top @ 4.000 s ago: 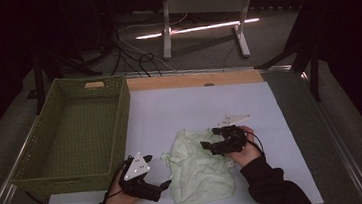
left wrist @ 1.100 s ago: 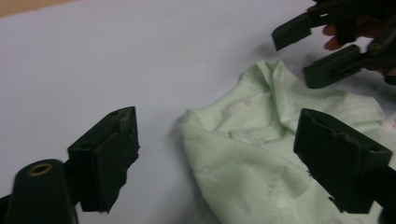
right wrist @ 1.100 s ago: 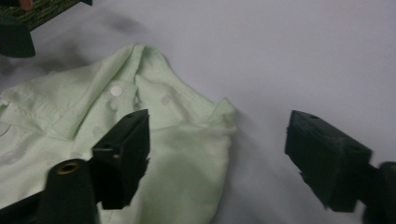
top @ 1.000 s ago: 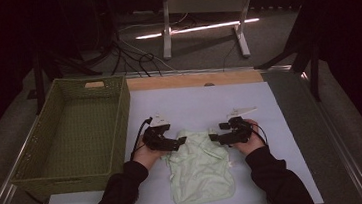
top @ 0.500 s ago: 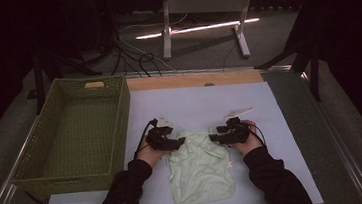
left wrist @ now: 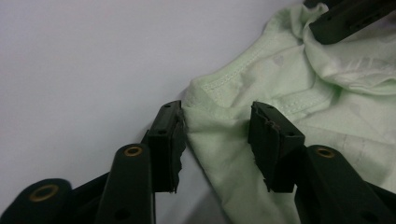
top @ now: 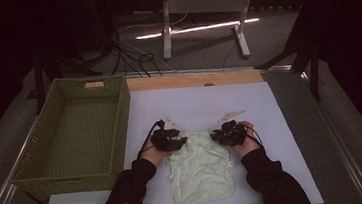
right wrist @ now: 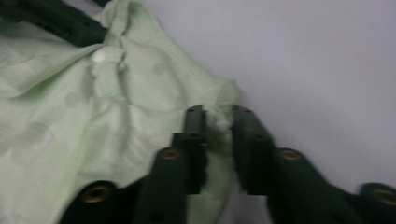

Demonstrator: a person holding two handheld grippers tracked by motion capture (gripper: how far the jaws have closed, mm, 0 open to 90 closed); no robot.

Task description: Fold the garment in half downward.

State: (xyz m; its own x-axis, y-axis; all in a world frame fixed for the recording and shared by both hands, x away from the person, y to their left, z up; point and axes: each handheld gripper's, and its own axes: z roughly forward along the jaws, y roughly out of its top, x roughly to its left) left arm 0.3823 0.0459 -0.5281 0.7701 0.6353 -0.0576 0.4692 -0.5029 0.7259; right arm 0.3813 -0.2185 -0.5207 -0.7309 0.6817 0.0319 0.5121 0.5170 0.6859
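Item: pale green garment (top: 200,168), lying flat on the white sheet (top: 280,107) near the middle of the table's near half, collar end pointing far, hem end near.

Handling (est.): light, soft, no stiffness; drapes and bunches under any pull. Cloth is thin, so a pinch must catch the seam or it slips out. Stitched shoulder edges are the best hold pts (double layer, visible seam line in the left gripper view).

Left gripper (left wrist: 217,140): jaws have just been closing, not yet clamped. Far-left shoulder corner sits between them; one pad touches the cloth edge, the other stands off.

Right gripper (right wrist: 219,126): jaws have just been closing and now pinch a small bunched fold at the far-right shoulder corner. Grip looks shallow (near the very tip of the corner), so a quick lift could strip it.

Edges/room:
- Green woven basket (top: 79,134) to the left, just beside the sheet's left edge, apart from the left hand.
- Sheet bare to the far side and right of the garment; ample room to lift or fold toward near.
- Near edge of table lies close to the hem; avoid dragging it that way.
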